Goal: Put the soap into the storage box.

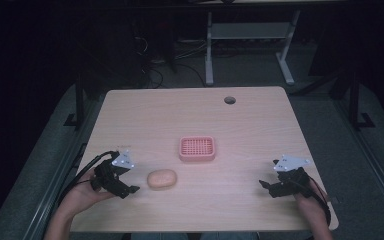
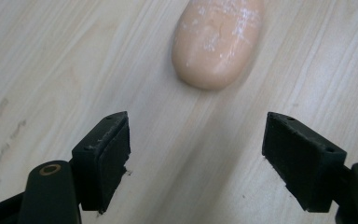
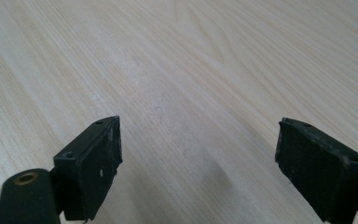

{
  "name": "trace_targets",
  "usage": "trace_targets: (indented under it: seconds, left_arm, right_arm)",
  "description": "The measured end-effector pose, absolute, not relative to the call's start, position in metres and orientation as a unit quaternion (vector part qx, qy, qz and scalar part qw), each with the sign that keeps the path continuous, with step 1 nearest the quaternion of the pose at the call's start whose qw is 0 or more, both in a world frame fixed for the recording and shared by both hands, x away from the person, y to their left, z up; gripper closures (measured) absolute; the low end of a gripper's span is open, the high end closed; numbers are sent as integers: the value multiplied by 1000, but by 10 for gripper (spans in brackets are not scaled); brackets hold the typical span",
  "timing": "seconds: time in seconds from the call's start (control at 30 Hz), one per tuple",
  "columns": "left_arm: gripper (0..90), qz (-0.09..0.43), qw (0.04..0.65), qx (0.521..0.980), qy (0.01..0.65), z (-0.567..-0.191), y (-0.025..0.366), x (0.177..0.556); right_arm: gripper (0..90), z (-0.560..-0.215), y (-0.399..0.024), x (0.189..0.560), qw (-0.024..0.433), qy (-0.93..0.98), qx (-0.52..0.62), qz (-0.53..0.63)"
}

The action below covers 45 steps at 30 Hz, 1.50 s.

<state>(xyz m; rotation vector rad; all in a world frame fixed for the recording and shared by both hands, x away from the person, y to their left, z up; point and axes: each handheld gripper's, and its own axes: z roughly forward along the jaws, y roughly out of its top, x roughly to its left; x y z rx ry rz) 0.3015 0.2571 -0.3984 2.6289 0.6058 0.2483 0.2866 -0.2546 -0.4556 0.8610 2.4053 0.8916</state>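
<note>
Left tongs [image 1: 130, 190]: held wide open, nothing gripped; aimed at the bread roll, just beside it on its left, not touching.
Right tongs [image 1: 265, 186]: spread wide, empty; well apart from the bread roll, off to its right.
Bread roll [image 1: 162, 179]: tan oval, laid flat on the desk [image 1: 260, 125], ahead of the left jaws.
Pink basket [image 1: 197, 148]: seen just beyond the bread roll, slightly right, apart from it.
</note>
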Motion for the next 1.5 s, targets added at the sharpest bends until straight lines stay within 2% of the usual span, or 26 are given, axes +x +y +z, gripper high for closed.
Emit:
trace_targets:
  seconds: [0.47,0.8,0.87,1.5]
  left_arm:
    - [234,59,187,965,176,-401,214,324]
    - [238,39,164,972,163,-406,199,335]
    - [266,34,166,973,156,-407,196,337]
    - [248,1,105,987,120,-427,168,353]
  right_arm:
    - [140,-455,-256,286,213,868,309,326]
    - [140,-455,-256,287,212,868,307,328]
    - [139,-455,-256,287,212,868,307,327]
    - [140,-455,-256,286,208,869,308,327]
